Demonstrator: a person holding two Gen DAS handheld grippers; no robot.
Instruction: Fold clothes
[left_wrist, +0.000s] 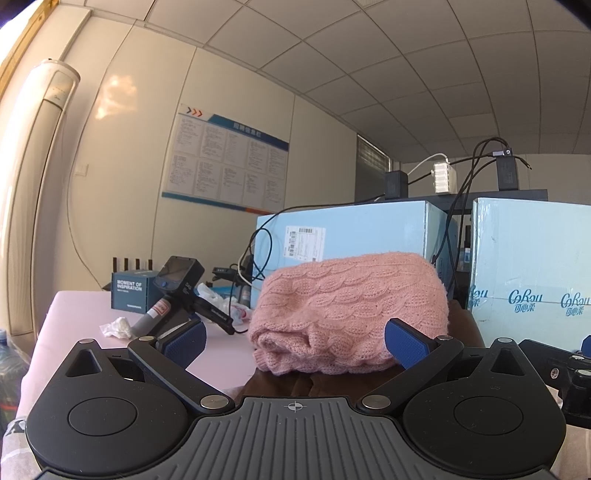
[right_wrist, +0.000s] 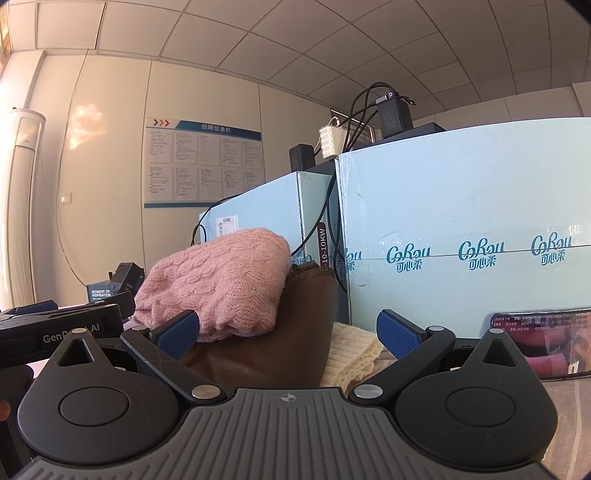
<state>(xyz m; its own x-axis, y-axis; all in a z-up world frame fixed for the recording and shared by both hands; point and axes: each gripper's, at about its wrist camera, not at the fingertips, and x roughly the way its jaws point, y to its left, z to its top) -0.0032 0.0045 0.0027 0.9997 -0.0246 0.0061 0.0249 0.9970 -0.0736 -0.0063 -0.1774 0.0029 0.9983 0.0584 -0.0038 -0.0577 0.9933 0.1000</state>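
Note:
A folded pink cable-knit sweater (left_wrist: 347, 310) lies on top of a folded brown garment (left_wrist: 295, 384) on the pink table. My left gripper (left_wrist: 295, 341) is open and empty, low at the table, its blue pads on either side of the sweater's near edge without closing on it. In the right wrist view the pink sweater (right_wrist: 221, 284) sits on the brown garment (right_wrist: 273, 339), with a folded cream knit (right_wrist: 351, 354) under them at the right. My right gripper (right_wrist: 288, 330) is open and empty, just in front of the brown garment.
Two light blue cardboard boxes (left_wrist: 369, 232) (right_wrist: 461, 229) stand right behind the stack, with chargers and cables on top. A handheld device (left_wrist: 177, 291), a dark box (left_wrist: 129, 291) and crumpled tissue (left_wrist: 116, 326) lie at the left. A phone (right_wrist: 535, 343) lies at the right.

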